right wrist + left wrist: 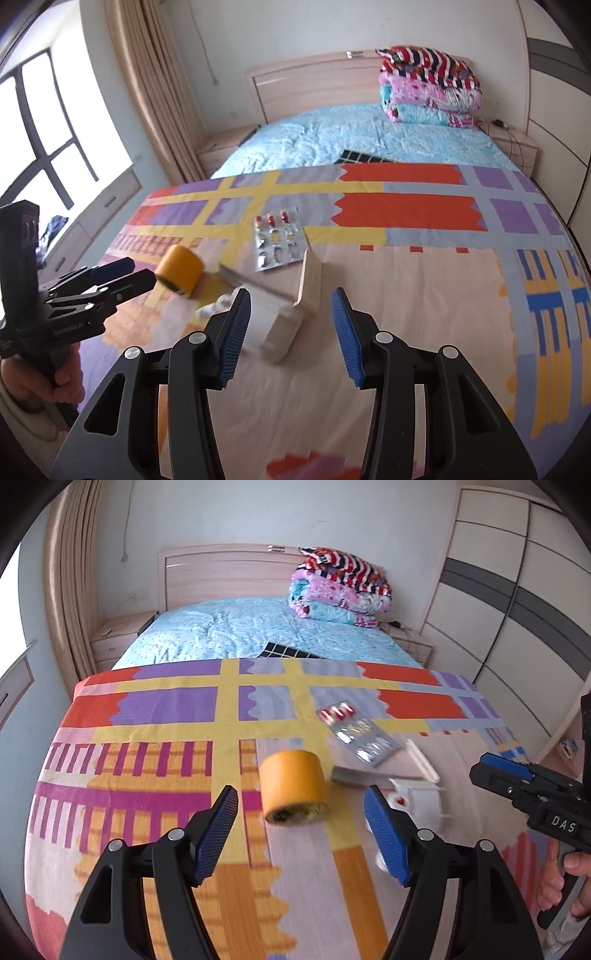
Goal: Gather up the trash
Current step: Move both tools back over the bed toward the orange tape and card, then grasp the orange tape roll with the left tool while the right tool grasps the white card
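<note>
A: Where was the trash?
B: Mid-blanket (155, 709), toward its near edge: tape roll (293, 788), blister pack (360, 734), box (310, 278), white scraps.
A: The tongs?
B: Left gripper (301, 832) wide and empty, framing the roll; right gripper (291, 334) part-open, empty. Best to straddle the roll squarely before squeezing.

Left gripper (301, 834): black plastic arms with triangular cutouts, silver round screws at the pivots, blue ribbed pads on the jaws. Right gripper (291, 336): same build, black frame, silver screws, blue ribbed pads. From the side, the right one carries white "DAS" lettering on its black body; the left has small, unreadable white lettering. Both have black pistol handles. Light knit cuff (565, 926) at the wrist.
</note>
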### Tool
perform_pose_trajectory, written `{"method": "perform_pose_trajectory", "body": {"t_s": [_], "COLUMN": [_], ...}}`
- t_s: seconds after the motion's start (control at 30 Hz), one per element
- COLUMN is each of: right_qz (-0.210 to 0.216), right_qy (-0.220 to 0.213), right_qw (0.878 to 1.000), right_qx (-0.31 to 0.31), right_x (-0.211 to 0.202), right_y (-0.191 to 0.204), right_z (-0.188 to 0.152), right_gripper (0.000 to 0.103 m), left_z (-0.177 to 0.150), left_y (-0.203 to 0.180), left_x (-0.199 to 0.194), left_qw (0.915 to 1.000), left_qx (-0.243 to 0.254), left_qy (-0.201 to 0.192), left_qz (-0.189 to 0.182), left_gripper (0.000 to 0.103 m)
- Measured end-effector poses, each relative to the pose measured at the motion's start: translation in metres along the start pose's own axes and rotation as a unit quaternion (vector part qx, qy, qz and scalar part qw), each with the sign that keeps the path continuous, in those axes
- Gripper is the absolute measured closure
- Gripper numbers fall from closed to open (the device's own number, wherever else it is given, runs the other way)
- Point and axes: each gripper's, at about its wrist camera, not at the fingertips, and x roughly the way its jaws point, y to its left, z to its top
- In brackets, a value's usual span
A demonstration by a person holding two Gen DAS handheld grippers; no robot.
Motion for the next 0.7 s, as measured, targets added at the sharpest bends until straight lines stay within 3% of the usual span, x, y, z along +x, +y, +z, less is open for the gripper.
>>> {"method": "perform_pose_trajectory", "body": {"t_s": [0.2, 0.33, 0.4, 0.5, 0.57, 0.7], "right_qz": [-0.011, -0.015, -0.018, -0.017, -0.015, -0.021], "right_qy": [0.029, 0.042, 0.047, 0.049, 0.047, 0.042], "right_qw": [0.999, 0.999, 0.998, 0.998, 0.999, 0.999], "right_qx": [0.015, 0.018, 0.022, 0.023, 0.019, 0.016], "right_x": [0.033, 0.046, 0.048, 0.050, 0.049, 0.042], "right_y": [-0.011, -0.015, -0.016, -0.017, -0.015, -0.017], "right_z": [0.006, 0.005, 0.003, 0.002, 0.002, 0.001], "right_gripper": [0.059, 0.067, 0.073, 0.075, 0.078, 0.098], "left_z": [0.006, 0.005, 0.005, 0.003, 0.003, 0.000], "left_y": [0.009, 0.012, 0.014, 0.018, 0.017, 0.015], "left_x": [0.028, 0.034, 0.037, 0.041, 0.041, 0.037], "left_qw": [0.9994, 0.9989, 0.9988, 0.9982, 0.9986, 0.9991], "left_qx": [-0.028, -0.040, -0.042, -0.049, -0.044, -0.035], "left_qy": [0.020, 0.023, 0.025, 0.031, 0.028, 0.023], "left_qz": [-0.010, -0.012, -0.010, -0.013, -0.011, -0.007], "left_gripper": [0.035, 0.035, 0.039, 0.053, 0.056, 0.057]}}
